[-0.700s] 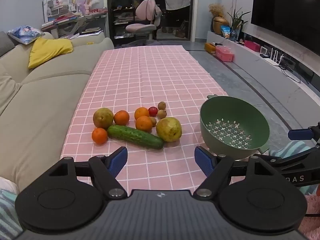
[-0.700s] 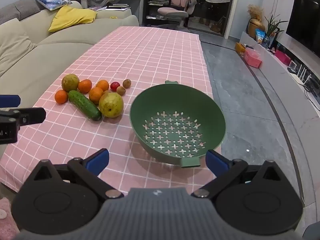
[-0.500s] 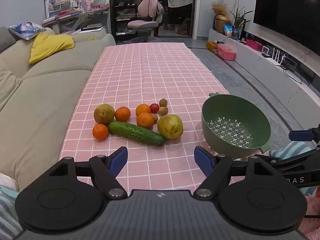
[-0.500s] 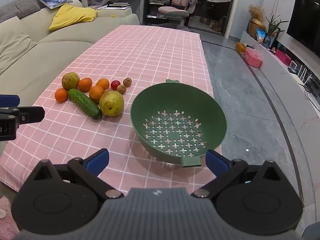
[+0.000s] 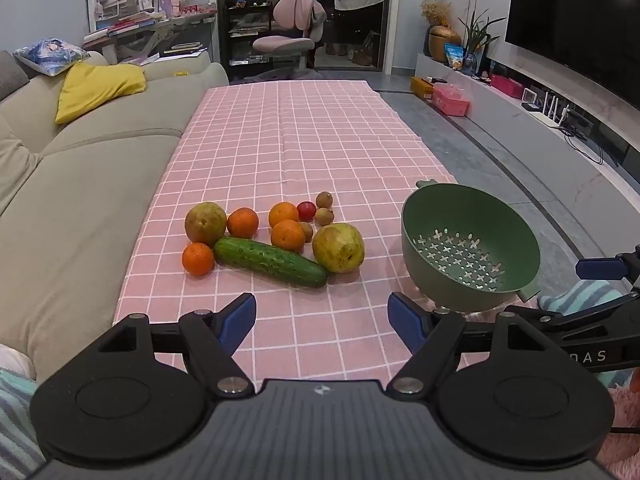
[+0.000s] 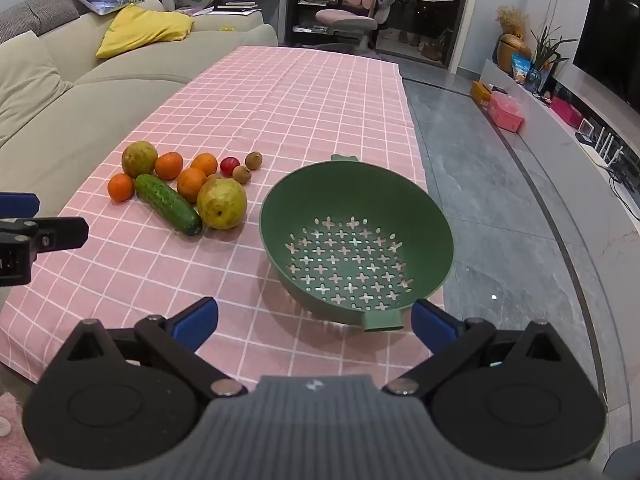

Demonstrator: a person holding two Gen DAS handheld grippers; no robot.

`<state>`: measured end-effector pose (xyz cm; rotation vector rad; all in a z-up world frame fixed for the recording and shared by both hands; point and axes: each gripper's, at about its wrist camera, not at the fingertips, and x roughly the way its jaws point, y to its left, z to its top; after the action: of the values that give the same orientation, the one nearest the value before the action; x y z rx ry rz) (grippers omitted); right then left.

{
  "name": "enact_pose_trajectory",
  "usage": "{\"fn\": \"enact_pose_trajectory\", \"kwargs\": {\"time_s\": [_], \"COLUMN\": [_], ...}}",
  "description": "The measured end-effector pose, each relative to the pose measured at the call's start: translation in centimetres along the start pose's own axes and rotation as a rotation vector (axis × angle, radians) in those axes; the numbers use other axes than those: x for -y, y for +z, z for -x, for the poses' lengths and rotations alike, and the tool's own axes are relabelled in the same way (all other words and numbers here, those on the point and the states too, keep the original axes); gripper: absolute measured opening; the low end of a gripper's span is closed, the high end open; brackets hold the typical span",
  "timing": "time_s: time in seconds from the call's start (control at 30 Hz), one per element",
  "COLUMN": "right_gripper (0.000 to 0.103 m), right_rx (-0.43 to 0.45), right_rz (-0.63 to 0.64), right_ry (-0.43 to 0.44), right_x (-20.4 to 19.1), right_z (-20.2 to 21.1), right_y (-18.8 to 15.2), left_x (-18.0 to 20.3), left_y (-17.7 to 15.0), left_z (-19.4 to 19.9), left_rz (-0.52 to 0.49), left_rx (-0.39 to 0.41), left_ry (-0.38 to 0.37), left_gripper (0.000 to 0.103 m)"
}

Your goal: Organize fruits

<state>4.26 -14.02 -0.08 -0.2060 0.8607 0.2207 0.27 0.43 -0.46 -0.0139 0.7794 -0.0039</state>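
Observation:
A cluster of fruit lies on the pink checked tablecloth (image 5: pixel 304 148): a green cucumber (image 5: pixel 270 261), a large yellow-green pear (image 5: pixel 338 247), a second pear (image 5: pixel 205 223), several oranges (image 5: pixel 287 235), a small red fruit (image 5: pixel 306 211) and small brown fruits (image 5: pixel 324 200). An empty green colander (image 5: pixel 468 248) stands to their right, also in the right wrist view (image 6: pixel 356 244). My left gripper (image 5: pixel 322 318) is open and empty, short of the cucumber. My right gripper (image 6: pixel 314 322) is open and empty, at the colander's near rim.
A beige sofa (image 5: pixel 68 168) runs along the table's left side. The colander sits near the table's right edge, with grey floor (image 6: pixel 500 200) beyond. A pink chair (image 5: pixel 290 42) stands past the far end.
Both grippers have edged forward slightly toward the fruit and colander. Nothing on the table has moved; both stay open.

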Motion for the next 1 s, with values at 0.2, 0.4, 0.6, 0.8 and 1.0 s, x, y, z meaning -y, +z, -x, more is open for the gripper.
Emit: {"fn": "enact_pose_trajectory", "kwargs": {"time_s": [0.2, 0.4, 0.6, 0.8, 1.0], "right_gripper": [0.099, 0.099, 0.099, 0.099, 0.099], "right_rx": [-0.001, -0.004, -0.01, -0.013, -0.02], "right_rz": [0.0, -0.002, -0.002, 0.0, 0.003], "right_ry": [0.001, 0.001, 0.001, 0.0, -0.002], "right_x": [0.01, 0.06, 0.12, 0.06, -0.02], "right_z": [-0.03, -0.06, -0.29, -0.35, -0.3], "right_y": [-0.02, -0.12, -0.32, -0.35, -0.24], "left_x": [0.01, -0.01, -0.11, -0.17, -0.17], "left_y": [0.0, 0.0, -0.04, -0.08, -0.07], "left_z": [-0.04, -0.05, -0.01, 0.0, 0.0], "left_rz": [-0.003, -0.001, -0.002, -0.002, -0.002], "left_rx": [-0.001, -0.003, -0.004, -0.003, -0.004], "left_ry": [-0.001, 0.004, 0.002, 0.003, 0.002], "left_gripper": [0.088, 0.088, 0.088, 0.088, 0.088]}}
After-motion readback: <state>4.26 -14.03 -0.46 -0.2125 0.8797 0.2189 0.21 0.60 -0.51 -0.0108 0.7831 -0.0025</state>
